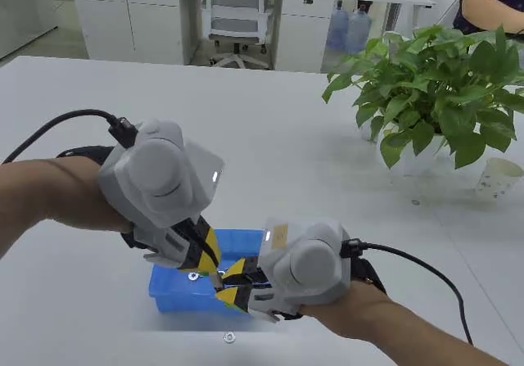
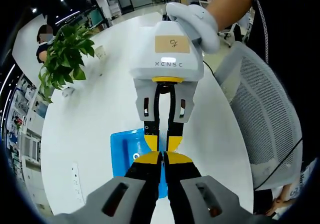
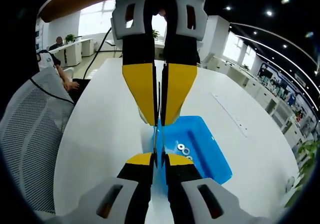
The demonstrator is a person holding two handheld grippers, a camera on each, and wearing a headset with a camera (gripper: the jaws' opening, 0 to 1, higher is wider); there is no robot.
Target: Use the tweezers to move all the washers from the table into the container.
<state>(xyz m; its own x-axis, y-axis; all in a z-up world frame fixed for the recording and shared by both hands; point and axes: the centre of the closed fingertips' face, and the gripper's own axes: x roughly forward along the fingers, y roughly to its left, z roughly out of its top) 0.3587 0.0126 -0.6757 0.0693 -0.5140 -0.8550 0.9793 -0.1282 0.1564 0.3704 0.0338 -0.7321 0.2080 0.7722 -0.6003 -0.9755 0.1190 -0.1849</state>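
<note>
Blue container (image 3: 212, 161) sits below; left claw (image 2: 163, 156) and right claw (image 3: 159, 159) both clamp the tweezers (image 3: 158, 136), probably to regrip them.

Thin tweezers (image 3: 159, 108) above blue container (image 1: 168, 294) with two washers (image 3: 180, 146); another washer (image 1: 229, 337) nearby.
</note>
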